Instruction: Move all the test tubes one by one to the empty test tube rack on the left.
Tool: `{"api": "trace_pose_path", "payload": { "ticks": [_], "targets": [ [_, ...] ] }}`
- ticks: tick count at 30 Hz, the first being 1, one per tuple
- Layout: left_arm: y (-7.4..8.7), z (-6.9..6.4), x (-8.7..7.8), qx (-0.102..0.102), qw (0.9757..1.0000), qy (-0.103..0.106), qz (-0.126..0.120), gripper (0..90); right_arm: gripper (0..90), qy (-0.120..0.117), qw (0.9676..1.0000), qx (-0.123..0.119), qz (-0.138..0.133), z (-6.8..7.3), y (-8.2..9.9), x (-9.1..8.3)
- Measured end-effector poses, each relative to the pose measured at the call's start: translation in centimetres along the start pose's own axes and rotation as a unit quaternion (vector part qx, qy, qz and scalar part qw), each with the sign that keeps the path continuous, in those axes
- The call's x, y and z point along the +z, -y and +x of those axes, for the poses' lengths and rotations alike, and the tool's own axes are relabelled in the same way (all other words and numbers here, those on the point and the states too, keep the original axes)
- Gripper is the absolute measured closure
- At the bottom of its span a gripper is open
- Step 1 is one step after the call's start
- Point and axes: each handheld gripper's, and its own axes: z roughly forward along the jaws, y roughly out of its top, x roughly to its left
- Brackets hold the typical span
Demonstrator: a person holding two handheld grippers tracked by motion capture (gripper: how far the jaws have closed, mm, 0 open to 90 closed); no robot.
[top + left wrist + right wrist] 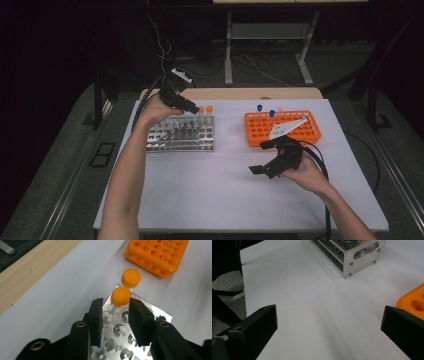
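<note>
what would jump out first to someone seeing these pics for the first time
The bright orange plastic tube rack stands out at the right of the white table. To its left, two orange-capped clear tubes stand in the shiny metal tube rack, with the left gripper poised open around the nearer one.

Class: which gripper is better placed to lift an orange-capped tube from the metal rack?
Left. The left gripper hangs over the silver metal rack, jaws flanking the nearer orange-capped tube; the right gripper waits open by the orange plastic rack.

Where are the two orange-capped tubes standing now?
In the high view, the orange-capped tubes stand at the far right corner of the metal rack, just beside the left gripper.
</note>
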Motion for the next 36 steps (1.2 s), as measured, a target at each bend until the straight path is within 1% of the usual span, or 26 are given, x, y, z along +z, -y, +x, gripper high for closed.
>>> {"api": "trace_pose_path", "payload": {
  "ticks": [3, 4, 8, 11, 12, 18, 21, 23, 26, 29, 31, 35, 36],
  "targets": [
    [-0.1, -0.3, -0.6, -0.003, 1.0, -0.002, -0.008, 56.1, 0.1, 0.002, 1.0, 0.003, -0.003, -0.1, 0.0, -0.2],
    [-0.1, -0.5, -0.8, -0.007, 0.9999, -0.003, -0.013, 53.5, 0.1, 0.003, 1.0, 0.003, -0.004, -0.1, 0.0, -0.2],
    [0.0, -1.2, -1.8, -0.013, 0.9996, -0.009, -0.024, 46.0, 0.1, 0.006, 0.9999, 0.008, -0.005, -0.3, 0.1, -0.4],
    [0.1, -2.0, -2.4, -0.01, 0.9994, -0.012, -0.029, 38.0, 0.2, 0.011, 0.9999, 0.01, -0.005, -0.6, 0.1, -0.6],
    [0.2, -2.3, -2.6, -0.009, 0.9994, -0.009, -0.033, 35.5, 0.1, 0.014, 0.9998, 0.013, -0.006, -0.7, 0.2, -0.7],
    [1.0, -4.0, -3.8, -0.009, 0.9988, -0.01, -0.048, 26.1, 0.2, 0.026, 0.9993, 0.024, -0.005, -1.6, 0.3, -1.3],
    [1.3, -4.8, -4.1, -0.006, 0.9985, -0.007, -0.053, 23.0, 0.2, 0.034, 0.999, 0.029, -0.005, -2.2, 0.3, -1.6],
    [1.6, -5.3, -4.3, -0.003, 0.9983, -0.008, -0.057, 21.6, 0.2, 0.038, 0.9988, 0.032, -0.005, -2.5, 0.3, -1.8],
    [2.1, -5.9, -4.6, -0.006, 0.9974, -0.006, -0.071, 21.5, 0.2, 0.044, 0.9984, 0.035, -0.001, -2.9, 0.2, -2.1],
    [2.6, -6.4, -4.8, -0.008, 0.9968, -0.005, -0.079, 19.4, 0.2, 0.049, 0.9981, 0.038, -0.002, -3.3, 0.0, -2.4],
    [3.0, -6.8, -5.0, -0.009, 0.9964, -0.005, -0.084, 16.7, 0.2, 0.052, 0.9979, 0.039, -0.005, -3.6, 0.0, -2.6],
    [3.6, -7.6, -5.3, -0.013, 0.9955, -0.006, -0.093, 11.8, 0.2, 0.061, 0.9973, 0.042, 0.0, -4.2, -0.2, -2.8],
    [3.8, -7.8, -5.3, -0.015, 0.9952, -0.007, -0.096, 9.2, 0.2, 0.063, 0.9971, 0.044, 0.001, -4.4, -0.2, -2.9]
  ]
}}
